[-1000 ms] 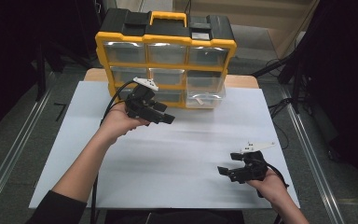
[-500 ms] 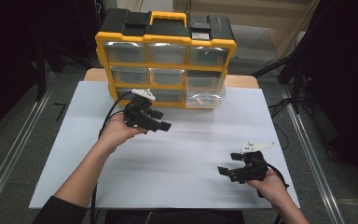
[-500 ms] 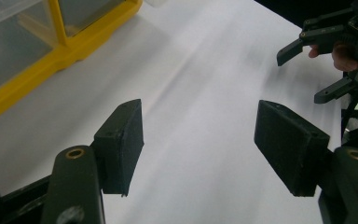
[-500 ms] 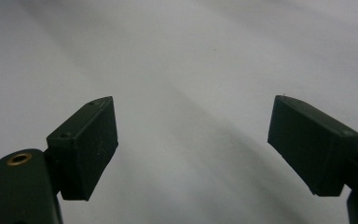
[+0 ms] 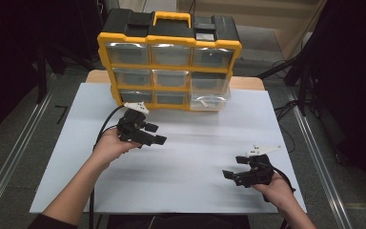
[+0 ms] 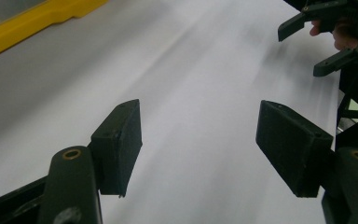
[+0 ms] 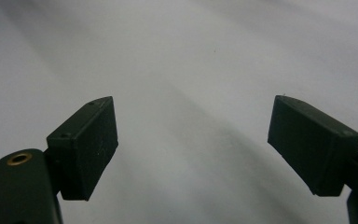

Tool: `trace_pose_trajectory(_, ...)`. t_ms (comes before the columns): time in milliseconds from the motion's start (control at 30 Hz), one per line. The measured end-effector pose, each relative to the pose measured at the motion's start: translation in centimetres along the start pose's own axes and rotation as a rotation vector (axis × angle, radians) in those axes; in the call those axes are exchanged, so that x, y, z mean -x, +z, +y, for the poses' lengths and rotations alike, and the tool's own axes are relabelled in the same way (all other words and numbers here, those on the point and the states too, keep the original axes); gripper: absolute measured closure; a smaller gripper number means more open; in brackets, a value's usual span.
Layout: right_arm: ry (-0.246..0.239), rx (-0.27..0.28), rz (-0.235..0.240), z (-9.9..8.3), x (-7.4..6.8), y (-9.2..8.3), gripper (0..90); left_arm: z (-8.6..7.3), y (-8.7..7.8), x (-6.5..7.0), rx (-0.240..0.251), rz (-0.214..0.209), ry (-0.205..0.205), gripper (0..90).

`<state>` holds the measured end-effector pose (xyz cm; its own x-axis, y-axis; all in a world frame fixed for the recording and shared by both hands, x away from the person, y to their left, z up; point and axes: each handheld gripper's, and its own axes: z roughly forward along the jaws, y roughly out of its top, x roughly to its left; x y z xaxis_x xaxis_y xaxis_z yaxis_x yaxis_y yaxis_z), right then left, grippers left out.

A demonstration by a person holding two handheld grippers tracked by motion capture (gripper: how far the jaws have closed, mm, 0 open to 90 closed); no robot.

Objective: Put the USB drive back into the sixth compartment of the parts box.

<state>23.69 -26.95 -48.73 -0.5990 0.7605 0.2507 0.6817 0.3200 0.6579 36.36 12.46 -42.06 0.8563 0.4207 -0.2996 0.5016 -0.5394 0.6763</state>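
Left gripper (image 5: 155, 135): jaws apart, empty, just opened wider, near the organizer (image 5: 169, 59) at the desk's (image 5: 195, 157) far edge.
Right gripper (image 5: 233, 171): jaws apart, empty.
Advice: approach a drawer squarely, jaws wide.

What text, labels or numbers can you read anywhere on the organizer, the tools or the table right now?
None can be read.
Organizer case: no legible brand or label; a small pale patch on its black top is too blurred to read.
Left tool, right tool, table surface: no markings visible.
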Motion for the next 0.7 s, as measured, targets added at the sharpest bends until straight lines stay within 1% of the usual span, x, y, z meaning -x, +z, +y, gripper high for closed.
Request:
trace_pose_trajectory(33, 0.000, -0.001, -0.001, 0.0, 0.0, 0.0, 14.1, -0.5, -0.3, 0.1, 0.001, -0.005, -0.004, 32.5)
trace_pose_trajectory(167, -0.002, 0.000, -0.002, 0.0, 0.0, 0.0, 14.1, -1.1, -0.8, 0.3, -0.005, 0.007, -0.001, 32.5)
trace_pose_trajectory(200, -0.002, 0.000, -0.002, 0.0, 0.0, 0.0, 14.1, -1.1, -0.8, 0.3, -0.005, 0.007, -0.001, 32.5)
trace_pose_trajectory(233, -0.002, 0.000, -0.002, 0.0, 0.0, 0.0, 14.1, -1.5, -1.0, 0.5, -0.005, 0.007, -0.003, 32.5)
trace_pose_trajectory(300, 0.002, 0.000, -0.003, 0.0, 0.0, 0.0, 14.1, -1.7, -1.0, 0.5, -0.008, 0.005, -0.004, 32.5)
trace_pose_trajectory(367, 0.001, 0.000, -0.003, 0.0, 0.0, 0.0, 14.1, -2.3, -1.2, 0.7, -0.009, 0.004, -0.001, 32.5)
trace_pose_trajectory(433, -0.002, -0.001, -0.003, 0.0, 0.0, 0.0, 14.1, -2.5, -1.3, 0.7, -0.010, 0.007, -0.001, 32.4)
trace_pose_trajectory(467, -0.002, -0.001, -0.004, 0.0, 0.0, 0.0, 14.1, -3.0, -1.4, 0.7, -0.012, 0.021, -0.011, 32.4)
trace_pose_trajectory(500, 0.000, -0.001, -0.005, 0.0, 0.0, 0.0, 14.1, -3.1, -1.4, 0.6, -0.016, 0.023, -0.006, 32.4)
trace_pose_trajectory(600, 0.004, 0.000, -0.005, -0.1, 0.0, 0.0, 14.1, -3.8, -1.6, 0.6, -0.013, 0.029, -0.019, 32.4)
trace_pose_trajectory(633, 0.003, 0.001, -0.006, -0.1, 0.0, 0.0, 14.1, -3.8, -1.6, 0.6, -0.013, 0.029, -0.019, 32.4)
trace_pose_trajectory(700, 0.001, 0.000, -0.008, -0.1, 0.0, 0.0, 14.1, -4.5, -1.9, 0.7, -0.006, 0.038, -0.028, 32.1)
